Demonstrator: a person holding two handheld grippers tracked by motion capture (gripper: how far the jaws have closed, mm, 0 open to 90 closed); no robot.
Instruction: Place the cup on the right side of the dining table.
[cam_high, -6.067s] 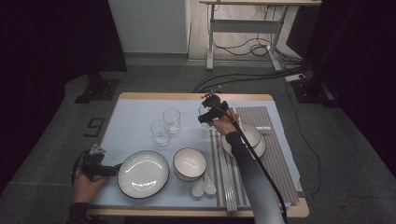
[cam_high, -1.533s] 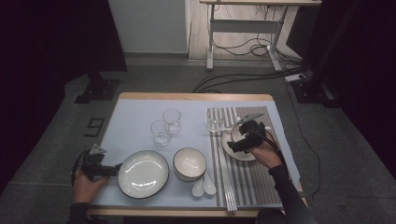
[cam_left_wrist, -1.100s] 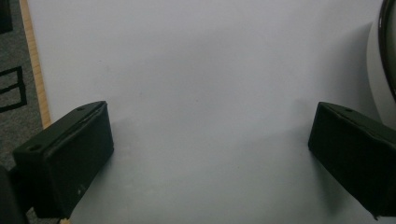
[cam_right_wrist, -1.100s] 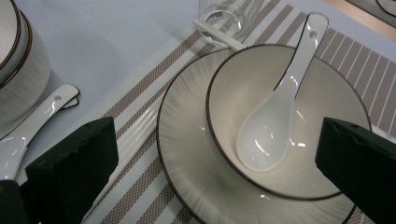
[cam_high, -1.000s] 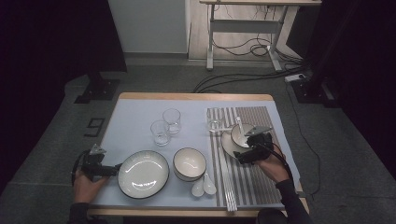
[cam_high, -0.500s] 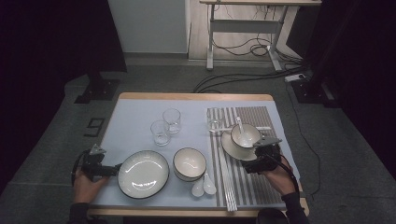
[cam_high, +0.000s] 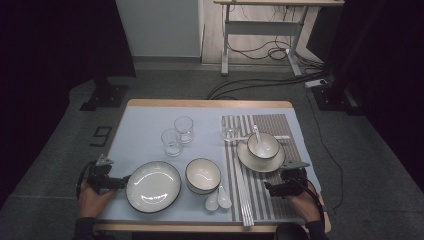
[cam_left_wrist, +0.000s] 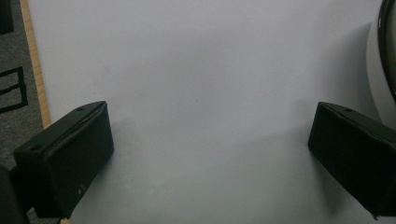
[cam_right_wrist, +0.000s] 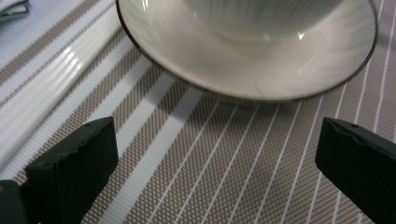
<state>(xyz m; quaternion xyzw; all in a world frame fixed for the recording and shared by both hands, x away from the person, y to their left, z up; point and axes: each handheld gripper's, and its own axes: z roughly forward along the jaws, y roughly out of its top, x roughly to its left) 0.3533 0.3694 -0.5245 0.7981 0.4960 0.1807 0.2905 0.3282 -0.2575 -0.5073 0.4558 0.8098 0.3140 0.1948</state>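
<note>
My right gripper rests open on the striped placemat, just in front of a white saucer. The saucer carries a small bowl with a spoon in it. In the right gripper view the saucer lies just beyond the open right gripper, with nothing between the jaws. My left gripper lies open at the table's near left, its jaws pointing at a large dark-rimmed plate. In the left gripper view the left gripper holds nothing and the plate's rim edges in at right.
A bowl and two white spoons sit beside the plate. Two glasses stand on the pale blue mat. A third glass stands on the striped mat. White chopsticks run along that mat's left edge.
My right gripper set a glass on the striped mat, left a spoon in the small bowl, then drew back toward the near edge. The left gripper has stayed put.
</note>
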